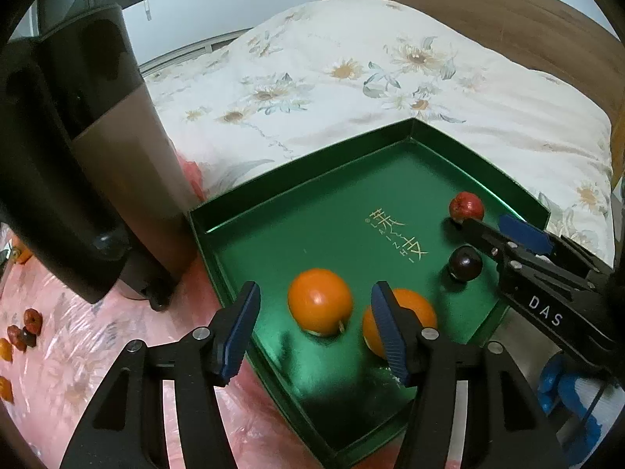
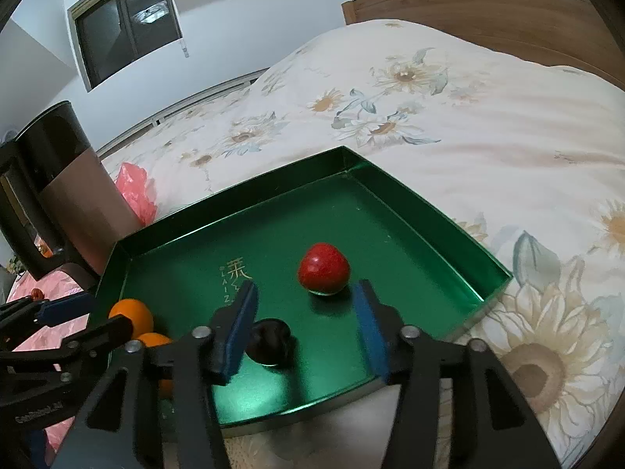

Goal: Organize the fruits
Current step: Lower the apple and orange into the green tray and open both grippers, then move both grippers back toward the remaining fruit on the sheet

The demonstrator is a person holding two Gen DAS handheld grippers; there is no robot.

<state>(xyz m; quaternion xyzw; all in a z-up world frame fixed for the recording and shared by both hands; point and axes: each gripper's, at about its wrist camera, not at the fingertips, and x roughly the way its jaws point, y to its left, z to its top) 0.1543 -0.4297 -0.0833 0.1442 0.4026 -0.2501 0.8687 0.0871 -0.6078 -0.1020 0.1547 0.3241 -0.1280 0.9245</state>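
Nearest to us in the left wrist view is our left gripper (image 1: 316, 330), its two blue-padded fingers (image 1: 239, 330) parted with a clear gap between them. They hold nothing: one orange (image 1: 319, 300) lies on the tray floor seen through that gap, untouched, and a second orange (image 1: 412, 312) sits just beside it, partly hidden behind the right-hand finger. Whether the two oranges touch we cannot tell.

Both lie in the near part of a shallow green tray (image 1: 273, 195) with gold lettering on its floor; it rests partly on a flowered quilt (image 1: 351, 78) and partly on a pink plastic sheet (image 1: 78, 351). Farther right in the tray are a dark plum-like fruit (image 1: 465, 264) and a small red fruit (image 1: 466, 206), well apart from the oranges.

Our right gripper (image 2: 306, 322) reaches over the tray's near edge with its fingers spread wide and empty. In its own view the dark fruit lies close against the left finger (image 2: 238, 328), while the red fruit rests on the tray floor just past the fingertips, touching neither.

On the pink sheet to the left lie several more small red and orange fruits (image 1: 23, 328), outside the tray. A tall dark appliance (image 1: 90, 136) stands just beside the tray's left corner.
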